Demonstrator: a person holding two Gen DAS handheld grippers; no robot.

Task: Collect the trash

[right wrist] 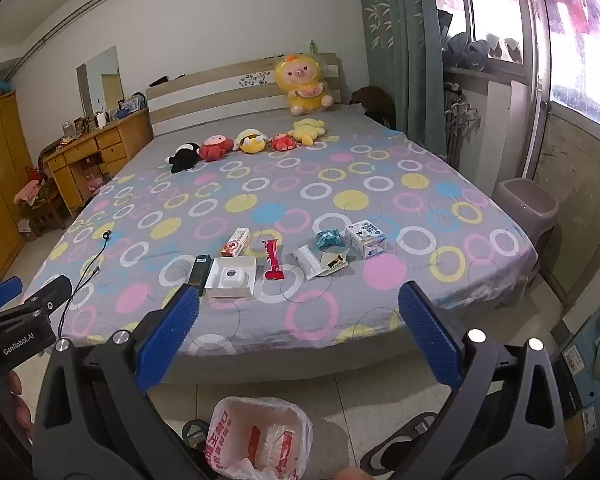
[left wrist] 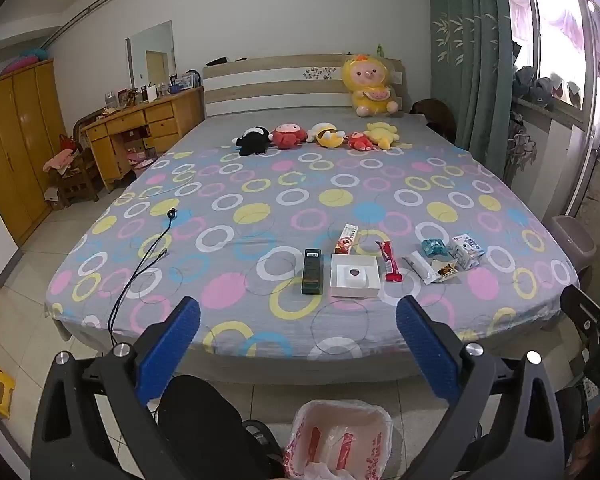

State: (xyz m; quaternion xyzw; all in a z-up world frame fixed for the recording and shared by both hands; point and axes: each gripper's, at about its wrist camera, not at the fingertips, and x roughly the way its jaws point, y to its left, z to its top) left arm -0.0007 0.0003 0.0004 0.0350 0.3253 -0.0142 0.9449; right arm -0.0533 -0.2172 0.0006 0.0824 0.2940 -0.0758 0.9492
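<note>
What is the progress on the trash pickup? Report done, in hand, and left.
Done: the lined trash bin on the floor already holds some wrappers. In hand: nothing; the left gripper and right gripper are both open and empty. Left: the dark green box, white tray, red wrapper and milk carton remain on the bed.

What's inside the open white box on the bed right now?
The white box lies open-topped on the bed, holding a white insert with a round dark hole in its middle. Whatever sits beneath that insert is covered. Both grippers hang open, short of it.
</note>
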